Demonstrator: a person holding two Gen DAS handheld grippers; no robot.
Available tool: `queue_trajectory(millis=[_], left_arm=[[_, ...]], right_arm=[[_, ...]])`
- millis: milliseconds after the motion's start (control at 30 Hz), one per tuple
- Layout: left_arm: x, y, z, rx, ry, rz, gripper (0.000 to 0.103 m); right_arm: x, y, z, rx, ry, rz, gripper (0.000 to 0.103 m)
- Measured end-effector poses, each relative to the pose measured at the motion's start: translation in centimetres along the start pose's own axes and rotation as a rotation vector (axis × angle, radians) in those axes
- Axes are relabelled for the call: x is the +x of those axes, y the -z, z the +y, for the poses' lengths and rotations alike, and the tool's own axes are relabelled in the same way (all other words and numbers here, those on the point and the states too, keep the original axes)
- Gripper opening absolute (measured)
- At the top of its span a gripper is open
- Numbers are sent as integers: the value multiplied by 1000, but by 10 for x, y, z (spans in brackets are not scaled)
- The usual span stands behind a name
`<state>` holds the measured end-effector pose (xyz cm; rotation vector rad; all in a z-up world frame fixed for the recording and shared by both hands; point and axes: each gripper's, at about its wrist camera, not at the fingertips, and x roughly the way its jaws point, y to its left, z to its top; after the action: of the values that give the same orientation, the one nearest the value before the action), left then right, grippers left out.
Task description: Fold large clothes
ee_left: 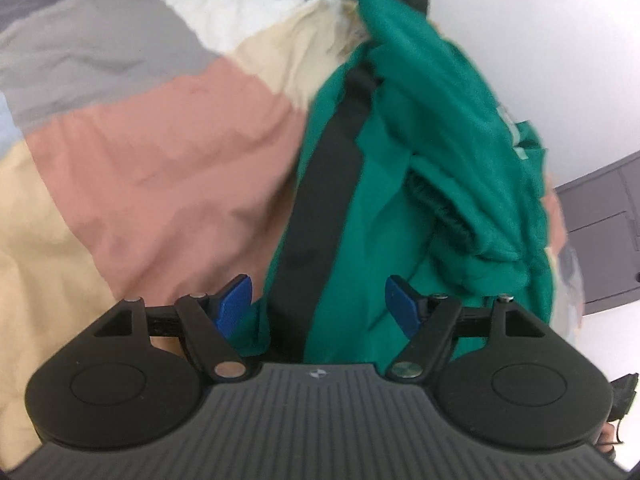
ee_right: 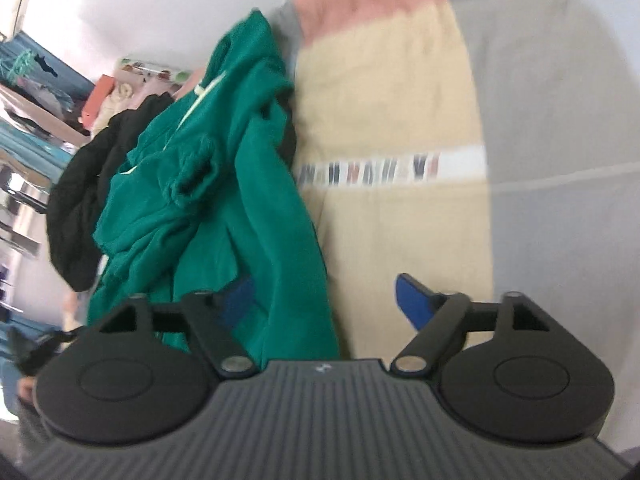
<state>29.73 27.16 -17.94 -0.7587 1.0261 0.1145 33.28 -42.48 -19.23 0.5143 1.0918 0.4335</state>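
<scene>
A crumpled green hooded sweatshirt (ee_left: 432,168) with a black inner strip (ee_left: 320,196) lies bunched on a bedspread of pink, cream and grey blocks (ee_left: 160,152). My left gripper (ee_left: 320,304) is open, its blue fingertips (ee_left: 236,300) spread over the near end of the sweatshirt. In the right wrist view the same sweatshirt (ee_right: 224,168) lies in a heap at the left. My right gripper (ee_right: 324,304) is open, with its left blue fingertip (ee_right: 240,300) over green cloth and the right one over the cream bedspread (ee_right: 400,100).
A black garment (ee_right: 88,184) lies beside the green one at the bed's edge. Shelves with clothes and boxes (ee_right: 40,92) stand beyond it. A white pillow (ee_left: 224,12) lies at the far end. A grey cabinet (ee_left: 600,232) stands by the white wall.
</scene>
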Motion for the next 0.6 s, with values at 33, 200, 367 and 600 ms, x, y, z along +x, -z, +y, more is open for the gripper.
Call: queue_trajectory(millis=[33, 200, 367, 600], left_arm=[[6, 1, -1, 0, -21, 11, 78], [29, 7, -18, 106, -50, 81, 93], [32, 10, -24, 124, -6, 109, 94], [25, 19, -30, 136, 141, 166, 92]], right_arm=[[8, 0, 2, -5, -13, 15, 81], [42, -3, 15, -83, -58, 88, 84], [61, -6, 20, -137, -141, 119, 84], [68, -1, 43, -259, -279, 199, 83]])
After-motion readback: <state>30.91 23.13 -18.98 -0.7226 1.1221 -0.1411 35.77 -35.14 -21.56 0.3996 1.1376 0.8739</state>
